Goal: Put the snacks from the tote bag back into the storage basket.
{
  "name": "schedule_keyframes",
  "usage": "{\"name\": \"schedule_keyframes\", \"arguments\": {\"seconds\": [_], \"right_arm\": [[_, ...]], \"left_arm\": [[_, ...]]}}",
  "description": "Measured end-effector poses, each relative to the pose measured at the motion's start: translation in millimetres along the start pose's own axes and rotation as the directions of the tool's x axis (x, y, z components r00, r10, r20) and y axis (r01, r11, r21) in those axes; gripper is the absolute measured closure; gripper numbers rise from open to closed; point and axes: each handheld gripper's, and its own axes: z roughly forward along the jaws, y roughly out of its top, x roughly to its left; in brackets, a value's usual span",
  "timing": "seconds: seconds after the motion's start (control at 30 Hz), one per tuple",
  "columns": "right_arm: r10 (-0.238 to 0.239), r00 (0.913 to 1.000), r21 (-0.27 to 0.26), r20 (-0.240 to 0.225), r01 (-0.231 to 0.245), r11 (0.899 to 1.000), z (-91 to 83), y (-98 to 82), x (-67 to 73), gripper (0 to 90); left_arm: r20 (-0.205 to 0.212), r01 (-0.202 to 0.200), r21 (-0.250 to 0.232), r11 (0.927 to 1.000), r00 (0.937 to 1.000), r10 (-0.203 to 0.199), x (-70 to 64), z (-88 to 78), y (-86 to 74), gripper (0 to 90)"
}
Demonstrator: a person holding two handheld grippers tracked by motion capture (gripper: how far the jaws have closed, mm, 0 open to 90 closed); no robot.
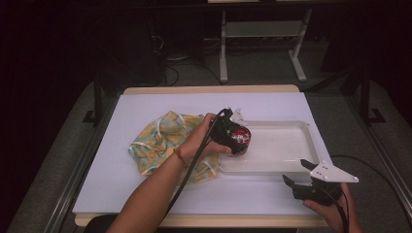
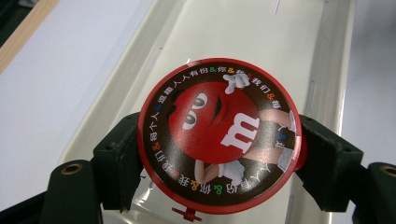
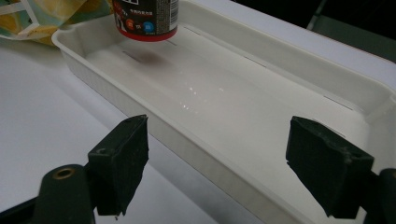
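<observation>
My left gripper (image 1: 236,138) (image 2: 217,161) is shut on a round red candy tub (image 1: 240,137) (image 2: 219,135) with a cartoon lid. It holds the tub just above the left end of a white tray (image 1: 291,127) (image 2: 116,84). In the right gripper view the tub's bottom (image 3: 145,21) hangs a little over the tray floor (image 3: 243,98). My right gripper (image 1: 297,174) (image 3: 229,163) stands open with nothing between its jaws, at the tray's near right corner by the table's front edge.
A crumpled yellow and teal patterned cloth bag (image 1: 160,138) (image 3: 37,16) lies left of the tray on the white table cover (image 1: 145,107). Table legs and cables stand on the dark floor behind the table.
</observation>
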Motion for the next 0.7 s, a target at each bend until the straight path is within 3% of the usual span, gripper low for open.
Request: {"name": "schedule_keyframes", "arguments": {"seconds": [0.7], "right_arm": [[0.001, 1.0000, 0.003, 0.008, -0.001, 1.000, -3.7, -2.1, -0.1, 20.5]], "left_arm": [[0.024, 0.023, 0.040, 0.9990, 0.9994, -0.024, 1.0, 22.5, -3.2, 24.3]]}}
